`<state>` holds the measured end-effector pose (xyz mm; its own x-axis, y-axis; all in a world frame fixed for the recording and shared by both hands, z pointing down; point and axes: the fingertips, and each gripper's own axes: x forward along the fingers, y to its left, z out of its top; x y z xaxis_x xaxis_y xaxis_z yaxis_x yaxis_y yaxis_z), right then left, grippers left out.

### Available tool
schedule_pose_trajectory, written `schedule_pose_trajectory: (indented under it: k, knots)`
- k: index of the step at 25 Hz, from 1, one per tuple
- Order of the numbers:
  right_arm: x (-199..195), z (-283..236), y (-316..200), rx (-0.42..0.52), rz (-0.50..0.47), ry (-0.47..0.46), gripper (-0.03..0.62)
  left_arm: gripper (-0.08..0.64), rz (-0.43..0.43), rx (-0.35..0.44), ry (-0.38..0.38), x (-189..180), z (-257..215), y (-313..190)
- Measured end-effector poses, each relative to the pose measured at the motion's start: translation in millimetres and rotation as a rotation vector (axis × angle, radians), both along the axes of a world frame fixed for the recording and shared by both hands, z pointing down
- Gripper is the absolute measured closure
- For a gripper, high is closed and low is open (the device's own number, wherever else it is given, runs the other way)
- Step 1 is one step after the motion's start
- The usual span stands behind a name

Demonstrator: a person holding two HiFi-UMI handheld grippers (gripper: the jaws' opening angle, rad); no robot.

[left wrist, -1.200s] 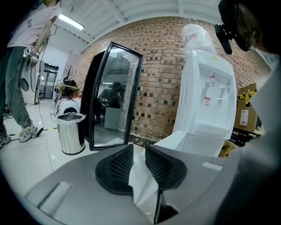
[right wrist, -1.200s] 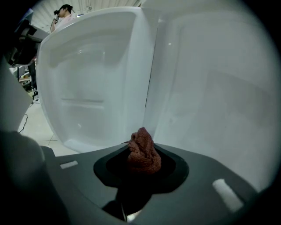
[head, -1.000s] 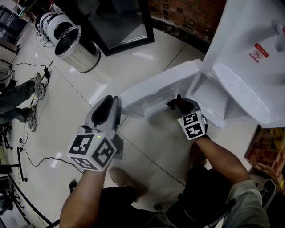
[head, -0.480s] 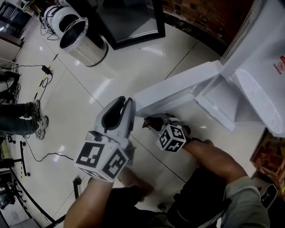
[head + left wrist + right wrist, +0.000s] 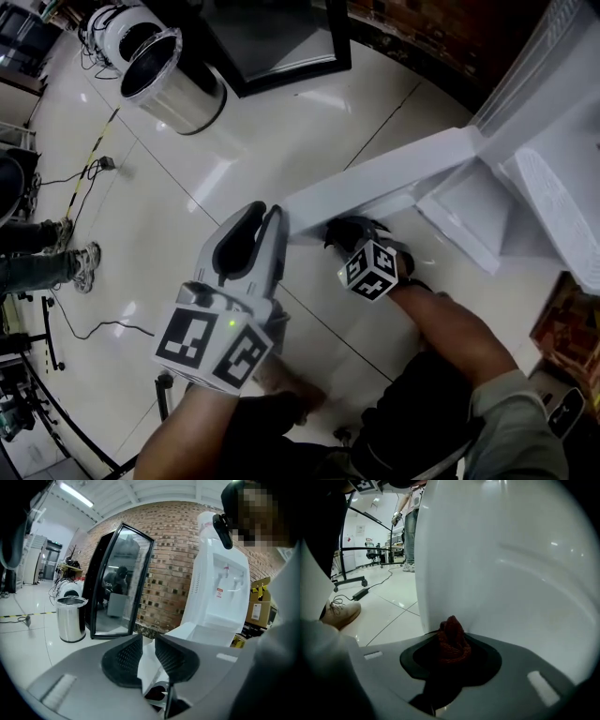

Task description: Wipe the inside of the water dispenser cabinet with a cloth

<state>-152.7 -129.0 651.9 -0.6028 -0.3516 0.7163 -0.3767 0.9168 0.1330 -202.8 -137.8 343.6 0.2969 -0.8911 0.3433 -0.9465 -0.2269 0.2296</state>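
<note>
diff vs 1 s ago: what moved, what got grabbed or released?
The right claw, shut on the red cloth, slid along the open cabinet door away from the dispenser, toward the left claw; the cloth now presses on the door's smooth white face. Nothing grabbed or released. Unchanged: left claw clamped on the door's free corner; door open.
</note>
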Motion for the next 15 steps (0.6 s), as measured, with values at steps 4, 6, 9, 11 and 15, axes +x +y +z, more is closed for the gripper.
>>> schedule_pose_trajectory:
  k: [4,6,9,11,15]
  knots:
    - [20,10,-16,-0.014,0.117,0.04,0.468,0.503,-0.004,0.003,-0.005,0,0,0]
    - [43,13,-29,-0.011,0.201,0.062,0.468,0.503,-0.007,0.004,-0.008,-1,0,0]
    - [86,15,-49,-0.003,0.347,0.088,0.468,0.503,-0.013,0.006,-0.013,-2,-1,0]
    - [118,15,-61,0.0,0.45,0.099,0.468,0.503,-0.014,0.006,-0.017,-2,-1,1]
    - [168,19,-73,-0.026,0.61,0.114,0.472,0.503,-0.016,0.003,-0.024,-1,-1,2]
